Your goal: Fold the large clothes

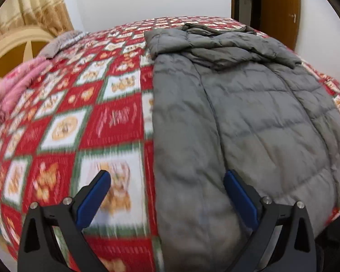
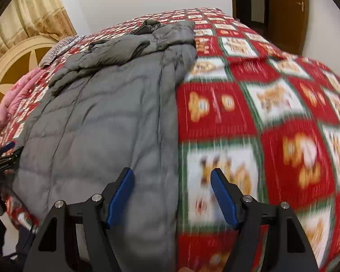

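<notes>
A: Coat (image 1: 249, 113), grey and quilted, lies flat along the bed (image 1: 115, 122), hem toward us at 6 o'clock, collar end far off at 12.

B: How much folding looks done?

A: Both long sides look turned in, so it reads as a narrow strip. Sleeves (image 1: 215, 47) seem laid across the chest near the top. I judge the lengthwise folds finished.

B: And what remains?

A: Probably the crosswise folds, bringing hem toward collar. The hem end is still flat.

B: Grippers?

A: Left gripper (image 1: 167, 176) has its jaws spread wide, nothing between them, straddling the coat's left edge at about 6 o'clock in its own view. Right gripper (image 2: 172, 174) is also spread and empty, over the coat's right edge, with red quilt at 3 o'clock.

B: Touching the cloth?

A: Cannot tell; both views are blurred. Neither pinches anything.
</notes>
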`<state>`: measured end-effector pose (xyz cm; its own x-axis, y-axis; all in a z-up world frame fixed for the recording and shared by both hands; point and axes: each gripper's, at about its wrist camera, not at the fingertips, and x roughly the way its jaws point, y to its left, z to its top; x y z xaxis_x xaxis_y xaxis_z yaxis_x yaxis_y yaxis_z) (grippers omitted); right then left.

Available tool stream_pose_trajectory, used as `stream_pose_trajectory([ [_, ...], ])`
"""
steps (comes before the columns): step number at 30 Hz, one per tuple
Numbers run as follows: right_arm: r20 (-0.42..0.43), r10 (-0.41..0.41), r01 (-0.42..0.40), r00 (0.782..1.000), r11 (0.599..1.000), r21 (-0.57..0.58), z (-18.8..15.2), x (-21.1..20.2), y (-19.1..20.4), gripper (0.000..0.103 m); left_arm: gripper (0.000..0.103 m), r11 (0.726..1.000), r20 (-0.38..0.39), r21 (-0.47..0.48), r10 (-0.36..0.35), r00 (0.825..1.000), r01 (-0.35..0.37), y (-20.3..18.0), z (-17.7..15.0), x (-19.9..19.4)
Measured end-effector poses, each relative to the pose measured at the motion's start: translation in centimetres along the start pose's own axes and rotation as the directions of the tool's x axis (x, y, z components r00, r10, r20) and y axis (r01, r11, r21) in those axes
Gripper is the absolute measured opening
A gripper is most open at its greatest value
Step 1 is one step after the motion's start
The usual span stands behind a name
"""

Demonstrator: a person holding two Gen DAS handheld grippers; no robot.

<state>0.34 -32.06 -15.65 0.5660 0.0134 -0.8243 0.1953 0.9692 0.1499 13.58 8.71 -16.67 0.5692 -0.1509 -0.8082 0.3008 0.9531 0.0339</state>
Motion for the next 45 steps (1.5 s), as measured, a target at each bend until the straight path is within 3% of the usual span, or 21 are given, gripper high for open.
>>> stream_pose_trajectory([
  [2,-0.001,0.03,-0.03,1.0,0.999,0.024,-1.4,-0.5,0.0,0.067,0.098,0.999,-0.005,-0.016,-0.035,0.999,0.035,0.3,-0.7,0.0],
  [3,-0.003,0.054,-0.054,0.999,0.998,0.028,-2.0,-0.6,0.2,0.059,0.088,0.997,-0.001,-0.032,-0.07,0.998,0.07,0.5,-0.8,0.0],
  [4,-0.008,0.078,-0.078,0.997,0.997,0.029,-2.3,-0.5,0.3,0.036,0.082,0.995,0.012,-0.035,-0.097,0.995,0.098,0.5,-1.0,-0.3],
  [5,-0.019,0.118,-0.117,0.993,0.992,0.039,-2.6,-0.4,0.4,0.026,0.065,0.994,0.02,-0.025,-0.106,0.994,0.107,0.4,-1.1,-0.4],
  [6,-0.019,0.14,-0.139,0.99,0.989,0.048,-2.8,-0.5,0.6,0.022,0.033,0.991,0.022,0.003,-0.13,0.991,0.13,0.0,-0.9,-0.6],
  [8,-0.012,0.165,-0.165,0.986,0.986,0.017,-2.8,-0.9,1.7,0.009,0.015,0.978,0.013,0.004,-0.208,0.978,0.208,-0.4,-1.0,-1.0],
  [11,0.019,0.177,-0.177,0.984,0.984,-0.015,-2.6,-2.2,3.0,0.006,0.01,0.984,0.064,0.03,-0.179,0.982,0.177,-0.8,-0.9,-2.9],
  [14,0.076,0.193,-0.192,0.978,0.981,-0.027,-2.1,-5.0,3.3,0.005,0.009,0.975,0.133,0.033,-0.224,0.965,0.221,-0.2,-0.5,-6.3],
  [16,0.114,0.209,-0.207,0.971,0.978,-0.029,-1.7,-7.1,3.0,0.005,0.009,0.964,0.177,0.037,-0.266,0.947,0.264,0.5,-0.1,-9.2],
  [19,0.189,0.242,-0.239,0.952,0.97,-0.039,-1.3,-11.7,2.4,0.004,0.009,0.939,0.268,0.055,-0.342,0.901,0.34,1.7,0.6,-14.7],
  [23,0.299,0.28,-0.273,0.912,0.96,-0.067,-0.6,-18.2,2.0,0.004,0.009,0.918,0.361,0.083,-0.391,0.847,0.388,2.9,1.4,-19.8],
  [25,0.361,0.309,-0.302,0.88,0.95,-0.079,0.1,-21.1,1.8,0.004,0.009,0.917,0.369,0.105,-0.395,0.842,0.384,2.8,2.5,-20.2],
  [29,0.414,0.306,-0.293,0.857,0.951,-0.096,3.6,-21.7,2.4,0.004,0.009,0.943,0.357,0.115,-0.332,0.873,0.312,2.4,6.4,-16.5],
  [31,0.414,0.293,-0.291,0.862,0.954,-0.069,5.9,-19.9,2.4,0.004,0.01,0.965,0.34,0.111,-0.26,0.904,0.236,1.9,9.0,-13.0],
  [36,0.395,0.23,-0.254,0.889,0.967,0.009,12.8,-13.5,2.4,0.004,0.022,0.985,0.325,0.052,-0.174,0.93,0.166,2.2,14.3,-5.7],
  [37,0.388,0.218,-0.244,0.895,0.97,0.018,14.3,-12.0,2.4,0.004,0.04,0.99,0.33,0.028,-0.141,0.934,0.14,2.5,15.0,-4.9],
  [38,0.374,0.206,-0.234,0.905,0.972,0.032,15.7,-10.5,2.4,0.004,0.075,0.996,0.334,-0.005,-0.079,0.939,0.085,2.8,15.6,-4.2],
  [40,0.338,0.201,-0.234,0.919,0.971,0.057,18.0,-7.9,2.1,0.004,0.103,0.996,0.385,-0.079,0.003,0.923,0.029,3.9,16.4,-3.8],
  [41,0.324,0.194,-0.225,0.926,0.972,0.061,19.0,-6.5,2.0,0.004,0.103,0.994,0.407,-0.096,-0.006,0.914,0.049,4.3,16.6,-3.8],
  [43,0.296,0.174,-0.204,0.939,0.976,0.074,20.8,-3.9,1.7,0.004,0.103,0.988,0.392,-0.139,-0.001,0.92,0.06,5.1,17.6,-3.0],
  [45,0.269,0.169,-0.199,0.948,0.976,0.089,22.4,-1.1,1.4,0.005,0.103,0.984,0.385,-0.176,0.081,0.919,-0.013,5.0,18.2,-2.2],
])
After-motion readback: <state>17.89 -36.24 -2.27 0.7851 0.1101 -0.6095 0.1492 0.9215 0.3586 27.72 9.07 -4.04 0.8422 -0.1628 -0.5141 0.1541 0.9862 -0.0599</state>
